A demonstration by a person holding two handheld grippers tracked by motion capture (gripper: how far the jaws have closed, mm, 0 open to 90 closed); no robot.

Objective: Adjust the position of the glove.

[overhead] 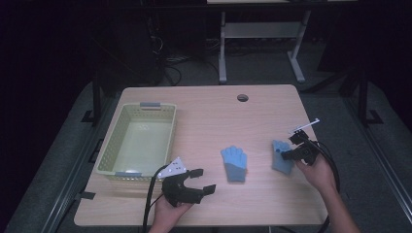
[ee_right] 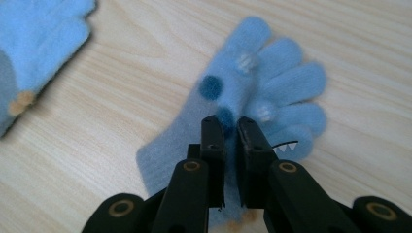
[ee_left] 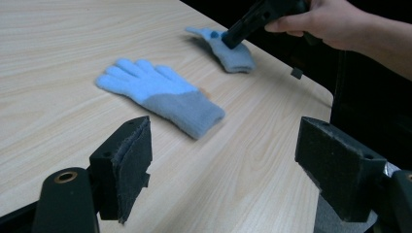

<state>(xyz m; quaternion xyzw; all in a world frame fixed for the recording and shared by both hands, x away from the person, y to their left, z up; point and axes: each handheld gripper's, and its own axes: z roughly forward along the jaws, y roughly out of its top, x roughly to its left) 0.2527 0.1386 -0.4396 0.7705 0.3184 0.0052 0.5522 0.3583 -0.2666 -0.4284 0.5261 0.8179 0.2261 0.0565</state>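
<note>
Two light blue knit gloves with grey cuffs lie on the wooden table. One glove [overhead: 234, 164] [ee_left: 160, 94] [ee_right: 39, 43] rests flat at the middle. The other glove [overhead: 283, 164] [ee_left: 238, 58] [ee_right: 272, 82], with dark blue spots and small white marks, lies to the right. My right gripper [overhead: 279, 154] [ee_left: 229, 39] [ee_right: 228, 124] is shut on a pinch of this glove's palm fabric. My left gripper [overhead: 204, 180] [ee_left: 233, 165] stands open near the table's front edge, pointing toward the middle glove with nothing between its pads.
A pale green plastic basket [overhead: 109, 145] stands on the left part of the table, with nothing inside. A round cable hole [overhead: 242, 97] sits near the far edge. A desk frame stands on the floor beyond the table.
</note>
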